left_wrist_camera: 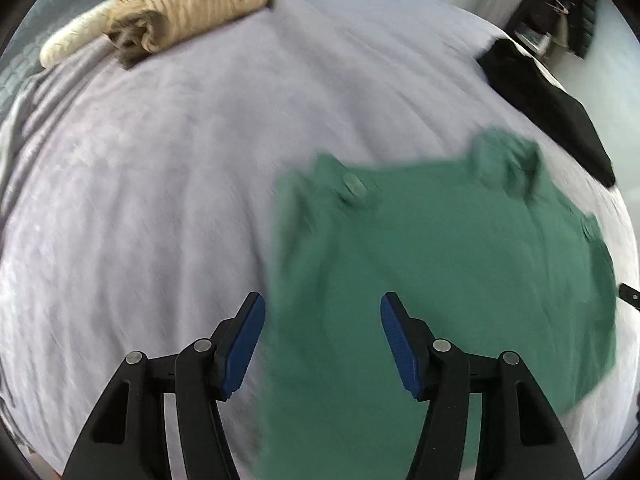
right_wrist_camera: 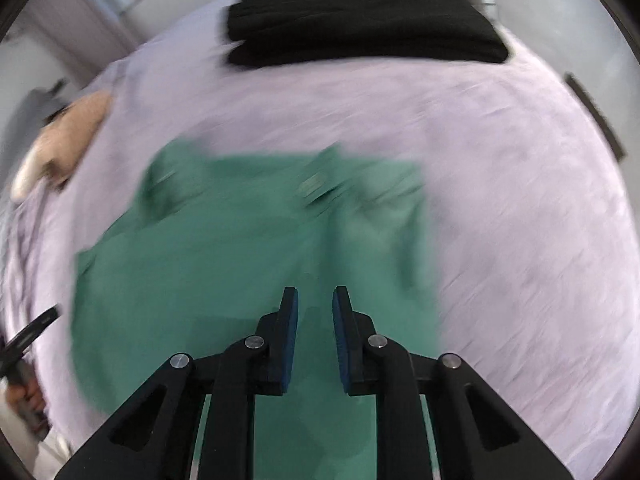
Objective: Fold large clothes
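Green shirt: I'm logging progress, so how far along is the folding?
Done: a black garment lies folded at the bed's far edge. In hand: nothing; the green shirt lies on the bed, both the left hand-held gripper and right hand-held gripper open above it. Left: its remaining folds.

Black left gripper (left_wrist_camera: 322, 344), black right gripper (right_wrist_camera: 315, 338), blue ribbed pads, silver pivot screws

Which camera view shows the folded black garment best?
The right wrist view: the folded black garment lies whole across the top, on the bed's far side. The left wrist view shows it small and stretched at the right edge.
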`<state>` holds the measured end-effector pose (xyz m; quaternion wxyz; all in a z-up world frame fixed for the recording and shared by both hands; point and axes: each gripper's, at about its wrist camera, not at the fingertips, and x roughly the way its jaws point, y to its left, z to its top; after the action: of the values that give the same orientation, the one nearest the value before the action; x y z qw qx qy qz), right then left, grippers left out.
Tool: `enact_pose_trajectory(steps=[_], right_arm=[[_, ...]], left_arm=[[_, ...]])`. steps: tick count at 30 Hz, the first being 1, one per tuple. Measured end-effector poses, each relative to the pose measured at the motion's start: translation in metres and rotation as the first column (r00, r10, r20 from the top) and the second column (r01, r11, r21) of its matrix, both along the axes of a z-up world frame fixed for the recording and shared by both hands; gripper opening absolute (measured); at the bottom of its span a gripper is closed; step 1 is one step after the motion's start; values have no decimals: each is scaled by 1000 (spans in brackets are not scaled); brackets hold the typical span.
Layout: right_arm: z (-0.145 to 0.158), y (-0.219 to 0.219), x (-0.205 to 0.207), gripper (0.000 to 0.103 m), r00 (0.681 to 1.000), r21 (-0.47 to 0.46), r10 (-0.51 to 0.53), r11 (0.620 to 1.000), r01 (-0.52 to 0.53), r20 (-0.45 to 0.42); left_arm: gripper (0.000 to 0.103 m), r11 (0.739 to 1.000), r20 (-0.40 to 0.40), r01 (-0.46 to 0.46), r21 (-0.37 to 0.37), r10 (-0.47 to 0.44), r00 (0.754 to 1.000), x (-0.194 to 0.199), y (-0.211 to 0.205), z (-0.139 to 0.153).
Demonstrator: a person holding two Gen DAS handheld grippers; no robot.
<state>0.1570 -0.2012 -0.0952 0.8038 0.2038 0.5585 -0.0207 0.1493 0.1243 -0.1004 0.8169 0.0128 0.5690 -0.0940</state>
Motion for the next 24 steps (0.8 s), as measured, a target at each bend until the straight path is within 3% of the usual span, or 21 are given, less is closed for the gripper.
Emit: enact_pose_trajectory(steps=[3,6,7,9,12,14,16,19,22,24], right_arm=[[-27,21,-12,19,997,-39,27,999,-29,-67],[-62,4,-34,12,991,-76,-50,996,41,-127],[-66,-6,-41,9,989,-69,-83,995,75,-123],[-69,-33,-59,0,979,-50,-163,986,158,-119],[-69,-55,-75,0,969,23,-212,976,217,-123],[-59,-56,-77,0,958,8,-254,966,257,-133],[-42,-57,-70,3,962,12,-263,964,264,-71],[-22,-51,-42,3,979,55,-206,977,205,12],[-30,-45,-5,3,990,90,-137,987,135,16],[-54,-45,26,3,990,40,-136,990,137,-26]], left_arm=[[62,997,-38,-7,73,10,999,-22,-12,-34],[62,995,-59,-44,91,50,997,-35,0,-63],[62,994,-53,-49,94,54,997,-38,8,-66],[74,993,-68,-71,92,78,995,-40,25,-68],[75,988,-84,-129,80,136,987,-42,51,-64],[75,985,-82,-155,83,161,984,-44,56,-53],[75,981,-46,-161,109,167,985,-45,53,-40],[75,982,-16,-165,87,167,986,-45,45,-28],[75,984,-3,-159,86,160,987,-44,34,-25],[75,983,-5,-155,97,156,988,-36,31,-28]])
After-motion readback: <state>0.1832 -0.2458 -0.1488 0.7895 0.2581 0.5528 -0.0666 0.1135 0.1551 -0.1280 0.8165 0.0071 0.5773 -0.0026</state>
